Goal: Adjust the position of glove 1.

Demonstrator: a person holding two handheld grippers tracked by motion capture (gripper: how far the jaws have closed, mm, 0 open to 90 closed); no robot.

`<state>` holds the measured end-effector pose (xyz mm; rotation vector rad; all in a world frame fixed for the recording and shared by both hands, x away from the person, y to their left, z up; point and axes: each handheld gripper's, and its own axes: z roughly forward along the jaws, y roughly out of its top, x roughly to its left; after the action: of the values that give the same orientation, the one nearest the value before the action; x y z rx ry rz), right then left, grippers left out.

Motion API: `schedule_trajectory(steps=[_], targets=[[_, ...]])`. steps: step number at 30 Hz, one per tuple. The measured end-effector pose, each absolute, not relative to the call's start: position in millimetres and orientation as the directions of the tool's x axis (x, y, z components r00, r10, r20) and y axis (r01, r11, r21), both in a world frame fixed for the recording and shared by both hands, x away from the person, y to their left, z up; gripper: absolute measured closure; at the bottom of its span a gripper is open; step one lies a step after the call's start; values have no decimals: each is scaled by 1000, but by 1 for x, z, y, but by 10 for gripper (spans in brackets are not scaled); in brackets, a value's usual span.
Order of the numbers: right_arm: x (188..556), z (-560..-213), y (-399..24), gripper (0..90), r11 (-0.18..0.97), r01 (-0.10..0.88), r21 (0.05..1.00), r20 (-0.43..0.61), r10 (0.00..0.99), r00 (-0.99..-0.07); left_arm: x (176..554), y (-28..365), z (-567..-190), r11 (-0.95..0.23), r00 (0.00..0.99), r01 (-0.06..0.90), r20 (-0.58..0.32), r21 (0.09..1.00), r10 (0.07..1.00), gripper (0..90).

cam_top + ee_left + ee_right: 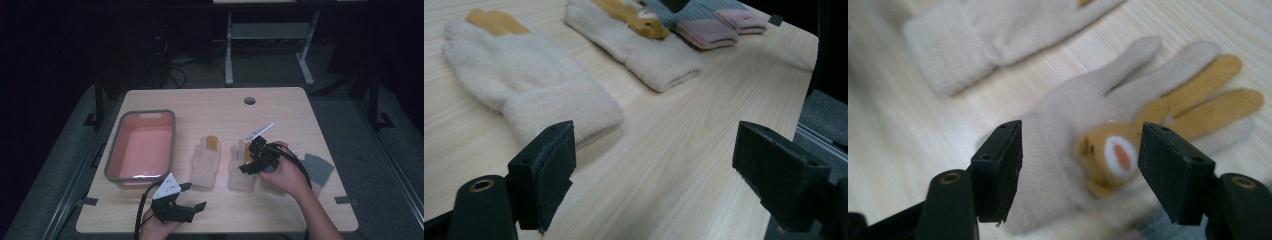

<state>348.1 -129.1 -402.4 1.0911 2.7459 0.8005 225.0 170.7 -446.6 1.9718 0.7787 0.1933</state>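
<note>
1. Right glove (1068,135): cream knit, lies flat on the table (280,107), palm area directly under the right gripper (1080,165). Jaws stand wide apart, one on each side of the glove body, holding nothing. A small orange animal face sits between them on the glove; two orange fingers point away.
2. In the high view the right gripper (256,159) hangs over the right glove (241,172), near its finger end, hand (285,175) behind it.
3. Left glove (206,162) lies just beside the right one, parallel, not touching, fingers pointing away from the person; orange fingers in the middle.
4. Left gripper (192,196) is near the table's front edge, close to the left glove's cuff (564,107). Jaws wide open, empty, above bare wood.
5. Pink bin (141,145) with grey rim stands left of the gloves, apart from them.
6. Grey cloth (317,167) lies right of the right hand; pink-edged knit pieces (719,27) show beyond the right glove in the left gripper view.
</note>
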Motion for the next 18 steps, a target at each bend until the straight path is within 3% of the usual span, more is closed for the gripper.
schedule_trajectory(steps=[7,8,18], targets=[[360,-418,-122,387,642,634,431,90,668,-739,225,171,-447,-329,786,438,-178,837,592,177],[361,-422,-120,436,651,635,415,67,675,-735,224,170,-446,-327,785,438,-179,837,593,177],[364,-437,-120,524,642,663,384,33,708,-705,224,171,-446,-327,784,440,-180,836,594,177]])
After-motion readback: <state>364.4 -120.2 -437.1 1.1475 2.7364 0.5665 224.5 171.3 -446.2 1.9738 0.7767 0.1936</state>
